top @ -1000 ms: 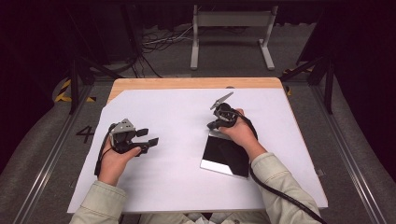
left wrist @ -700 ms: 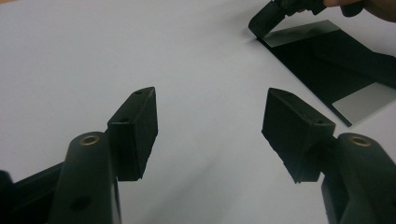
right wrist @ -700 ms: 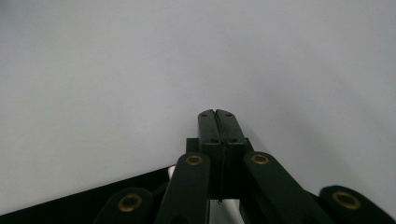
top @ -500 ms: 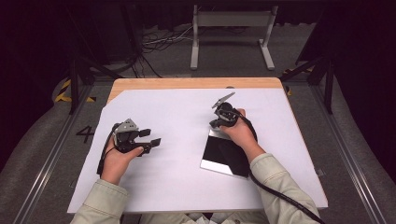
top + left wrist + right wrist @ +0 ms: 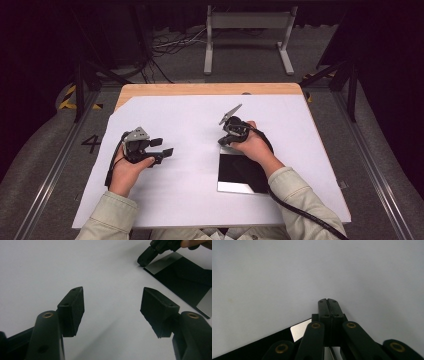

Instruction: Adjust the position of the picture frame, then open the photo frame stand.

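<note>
Item: flat black sheet (image 5: 242, 172), rectangular, glossy, with a pale reflective band along its near edge and at its far corner; lay flat on the white paper cover (image 5: 200, 125), right of centre, near the person's side.

Right gripper (image 5: 223, 142): black, two-jawed, jaws pressed fully together, tips at the sheet's far left corner; whether anything was pinched between them could not be told. Grey three-cornered plate stood on top; black cable (image 5: 295, 212) trailed back along the sleeve.

Left gripper (image 5: 167, 149): black, jaws standing wide apart with nothing between them, held above bare paper, well apart from the sheet. Its pads (image 5: 72, 310) were blocky, matte, faintly ribbed.

Surface: wooden table (image 5: 210, 89), light grain showing along the far edge, otherwise under smooth white paper.

Room: dark; grey floor with metal rails (image 5: 45, 185) either side, a grey metal stand (image 5: 247, 35) beyond the table, loose cables on the floor, yellow-black tape at left.
</note>
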A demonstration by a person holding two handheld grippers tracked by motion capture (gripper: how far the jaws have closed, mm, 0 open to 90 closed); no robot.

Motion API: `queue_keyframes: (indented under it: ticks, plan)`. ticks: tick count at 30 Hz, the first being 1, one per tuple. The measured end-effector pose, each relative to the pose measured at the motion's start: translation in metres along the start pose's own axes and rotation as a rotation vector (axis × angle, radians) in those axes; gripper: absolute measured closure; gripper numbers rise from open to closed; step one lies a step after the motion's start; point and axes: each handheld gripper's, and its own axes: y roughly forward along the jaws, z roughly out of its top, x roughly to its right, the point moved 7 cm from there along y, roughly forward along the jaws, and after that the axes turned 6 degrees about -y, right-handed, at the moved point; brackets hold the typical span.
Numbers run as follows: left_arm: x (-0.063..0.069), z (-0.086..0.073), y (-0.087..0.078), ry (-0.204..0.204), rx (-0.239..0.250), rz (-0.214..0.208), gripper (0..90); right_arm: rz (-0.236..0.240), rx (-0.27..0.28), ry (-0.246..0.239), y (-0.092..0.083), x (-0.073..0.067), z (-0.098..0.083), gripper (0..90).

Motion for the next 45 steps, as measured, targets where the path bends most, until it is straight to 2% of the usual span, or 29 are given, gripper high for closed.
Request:
queue_keyframes:
  ticks: [6,9,11,12,15,18,19,22,24,26,27,29,32,36,38,40,45]
  plan:
    - [0.004,0.002,0.005,0.009,-0.006,-0.012,36.4,0.043,-0.01,-0.043,0.001,-0.02,0.0,90.0]
    - [0.005,0.003,0.007,0.015,-0.012,-0.015,36.4,0.032,-0.008,-0.048,0.0,-0.024,0.0,90.0]
    - [0.006,0.003,0.008,0.022,-0.013,-0.011,36.4,0.002,0.02,-0.053,-0.003,-0.024,0.001,90.0]
    - [0.007,0.004,0.008,0.027,-0.012,-0.007,36.3,-0.021,0.045,-0.045,-0.008,-0.023,0.002,90.0]
    - [0.013,0.005,0.006,0.059,-0.011,-0.001,36.3,-0.044,0.135,-0.015,-0.028,-0.024,0.001,90.0]
    - [0.019,0.003,0.001,0.089,-0.012,0.01,36.4,-0.061,0.171,-0.013,-0.046,-0.027,-0.005,90.0]
    - [0.019,0.003,0.001,0.089,-0.012,0.01,36.4,-0.061,0.171,-0.013,-0.046,-0.027,-0.005,90.0]
    - [0.026,0.0,-0.005,0.107,-0.001,0.006,36.4,-0.081,0.218,-0.012,-0.066,-0.031,-0.013,90.0]
    - [0.029,-0.001,-0.008,0.115,0.018,0.002,36.5,-0.094,0.253,-0.002,-0.078,-0.034,-0.019,90.0]
    - [0.03,0.0,-0.013,0.118,0.061,0.014,37.0,-0.105,0.276,0.002,-0.089,-0.037,-0.025,90.0]
    - [0.031,0.0,-0.014,0.109,0.071,0.001,39.2,-0.111,0.289,0.005,-0.095,-0.038,-0.029,89.3]
    - [0.032,-0.001,-0.018,0.106,0.086,-0.014,42.1,-0.124,0.302,0.009,-0.103,-0.04,-0.035,87.2]
    - [0.035,-0.004,-0.02,0.122,0.102,-0.033,44.9,-0.148,0.321,0.019,-0.114,-0.042,-0.044,85.3]
    - [0.038,-0.007,-0.02,0.133,0.089,-0.038,47.0,-0.17,0.335,0.04,-0.125,-0.044,-0.057,82.4]
    - [0.039,-0.007,-0.02,0.126,0.085,-0.047,48.3,-0.175,0.339,0.051,-0.129,-0.044,-0.064,80.6]
    - [0.041,-0.008,-0.018,0.111,0.082,-0.073,49.0,-0.183,0.343,0.062,-0.133,-0.045,-0.068,78.7]
    - [0.044,-0.011,-0.018,0.114,0.088,-0.072,49.7,-0.206,0.341,0.08,-0.144,-0.046,-0.079,73.6]
